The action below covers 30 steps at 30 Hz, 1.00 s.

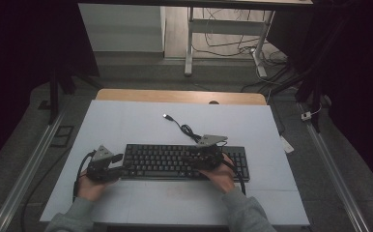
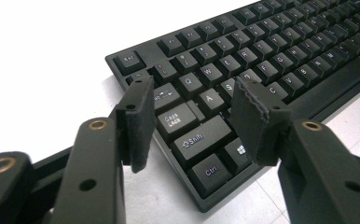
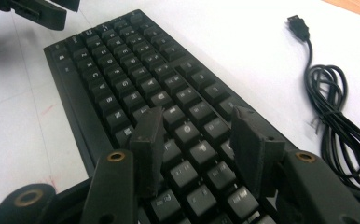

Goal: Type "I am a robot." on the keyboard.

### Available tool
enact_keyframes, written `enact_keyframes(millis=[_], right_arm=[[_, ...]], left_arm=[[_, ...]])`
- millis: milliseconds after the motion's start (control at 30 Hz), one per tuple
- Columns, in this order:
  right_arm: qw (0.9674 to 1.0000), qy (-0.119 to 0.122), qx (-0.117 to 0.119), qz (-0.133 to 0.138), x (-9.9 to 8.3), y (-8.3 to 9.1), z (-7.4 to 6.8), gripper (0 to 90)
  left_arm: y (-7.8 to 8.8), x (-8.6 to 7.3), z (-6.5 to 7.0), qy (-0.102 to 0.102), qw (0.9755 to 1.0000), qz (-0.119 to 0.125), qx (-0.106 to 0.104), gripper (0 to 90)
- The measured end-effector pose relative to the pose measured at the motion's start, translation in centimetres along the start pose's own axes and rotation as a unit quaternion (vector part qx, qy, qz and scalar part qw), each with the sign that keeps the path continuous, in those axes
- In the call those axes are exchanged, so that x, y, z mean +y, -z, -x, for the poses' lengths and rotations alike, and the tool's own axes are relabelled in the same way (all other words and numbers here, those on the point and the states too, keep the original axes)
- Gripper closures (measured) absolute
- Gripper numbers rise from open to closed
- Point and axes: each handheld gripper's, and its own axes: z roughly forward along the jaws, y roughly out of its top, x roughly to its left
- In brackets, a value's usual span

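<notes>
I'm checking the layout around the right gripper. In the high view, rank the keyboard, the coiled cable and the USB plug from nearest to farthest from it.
From the right gripper:
1. Keyboard, directly under it.
2. Coiled cable, just beyond the keyboard's far edge.
3. USB plug, farthest up the table, to the left.

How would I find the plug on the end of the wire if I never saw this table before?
Start at the big white sheet covering the table, then find the long black keyboard near the person. Follow the thin black coiled cable away from the keyboard's far edge; the small black flat USB plug lies at its loose end, alone on bare white.
</notes>
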Motion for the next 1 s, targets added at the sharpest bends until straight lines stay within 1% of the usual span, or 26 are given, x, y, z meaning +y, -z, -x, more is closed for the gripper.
enact_keyframes(millis=[133, 267, 433, 700, 767, 800, 867, 933, 1000], right_arm=[[1.0, -0.006, -0.002, 0.003, -0.3, 0.4, 0.2, 53.6], [1.0, -0.006, -0.001, 0.004, -0.4, 0.7, 0.1, 53.3], [0.9999, -0.006, -0.005, 0.006, -0.9, 1.7, 0.0, 53.2], [0.9997, -0.019, -0.012, 0.012, -2.1, 3.1, -0.1, 52.9], [0.9995, -0.021, -0.017, 0.015, -2.5, 3.5, -0.1, 52.9], [0.9994, -0.021, -0.024, 0.013, -2.6, 3.9, -0.1, 52.9], [0.9992, -0.025, -0.023, 0.018, -3.0, 4.3, -0.1, 53.0], [0.9991, -0.024, -0.029, 0.019, -3.3, 4.7, -0.1, 53.0], [0.999, -0.026, -0.029, 0.022, -3.4, 4.7, 0.0, 53.0]], left_arm=[[0.0, 0.0, 0.0, 0.0, 1.0, -0.001, 0.001, 46.9], [0.0, 0.0, 0.0, 0.0, 1.0, -0.002, 0.002, 45.8], [0.0, 0.0, 0.0, 0.0, 1.0, -0.002, 0.002, 45.0], [0.0, 0.0, 0.0, -0.001, 1.0, -0.001, 0.0, 43.8], [0.0, 0.0, 0.1, 0.0, 1.0, -0.001, -0.004, 43.4], [0.0, 0.1, 0.1, -0.001, 1.0, -0.001, -0.008, 43.1], [0.0, 0.2, 0.4, -0.002, 0.9997, -0.001, -0.023, 42.7], [-0.2, 0.3, 0.8, -0.007, 0.9994, -0.002, -0.033, 42.6], [-0.4, 0.6, 1.4, -0.015, 0.9989, -0.002, -0.044, 42.6]])
